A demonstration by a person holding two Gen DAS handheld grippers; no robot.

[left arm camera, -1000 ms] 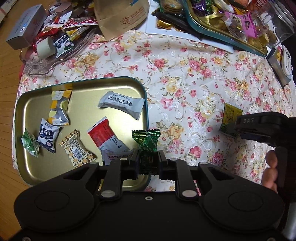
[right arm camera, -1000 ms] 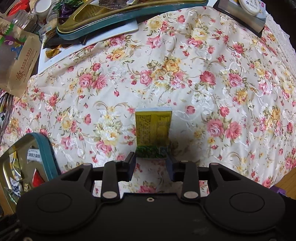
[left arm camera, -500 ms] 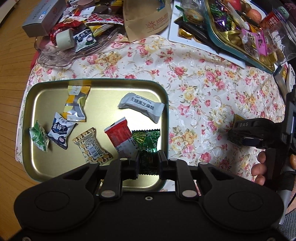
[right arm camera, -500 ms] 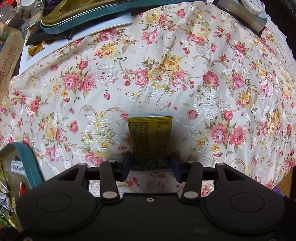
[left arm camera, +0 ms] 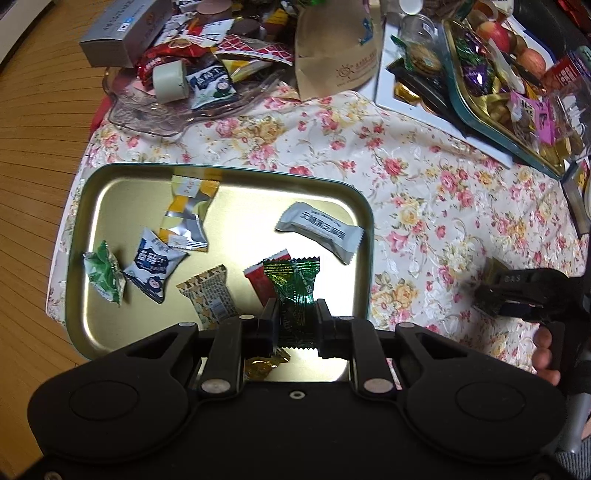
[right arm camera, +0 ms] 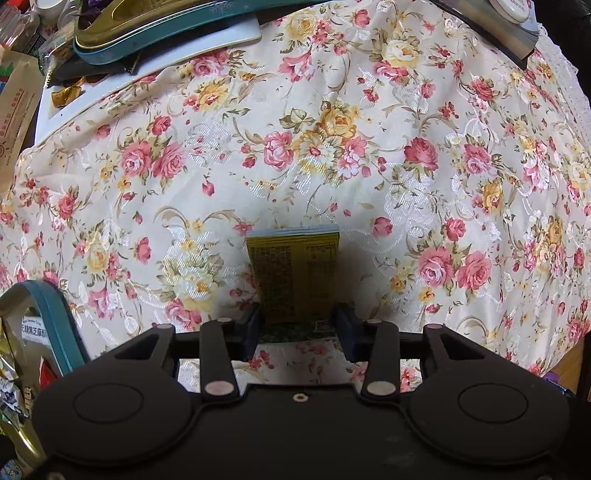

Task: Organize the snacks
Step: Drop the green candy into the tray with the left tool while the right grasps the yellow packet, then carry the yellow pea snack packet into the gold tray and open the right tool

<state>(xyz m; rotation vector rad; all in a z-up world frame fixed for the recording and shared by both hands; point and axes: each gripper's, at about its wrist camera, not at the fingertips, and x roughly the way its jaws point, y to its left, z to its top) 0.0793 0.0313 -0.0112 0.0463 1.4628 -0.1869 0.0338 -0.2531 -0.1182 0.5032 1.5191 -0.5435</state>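
My left gripper (left arm camera: 295, 314) points down, shut on a green foil candy (left arm camera: 295, 284), and hangs over the near right part of the gold tray (left arm camera: 221, 171). In the tray lie several wrapped snacks, among them a white packet (left arm camera: 319, 230), a red one (left arm camera: 260, 278) and a blue-and-white one (left arm camera: 155, 267). On the flowered cloth to the tray's right, my right gripper (right arm camera: 299, 321) stands low over a yellow packet (right arm camera: 295, 273). Its jaws are closing with the packet's near end between them, the pads right at its sides. The left wrist view shows that gripper (left arm camera: 517, 295) in a person's hand.
A glass dish (left arm camera: 159, 114) heaped with snacks, a grey box (left arm camera: 125, 29) and a brown paper bag (left arm camera: 336, 48) sit behind the tray. A teal tin of sweets (left arm camera: 498, 107) lies at the back right. The wooden floor (left arm camera: 33, 166) shows past the table's left edge.
My left gripper has carried the green candy from the tray's right rim to above its inside. My right gripper has sunk over the yellow packet, whose near end now lies between the jaws.
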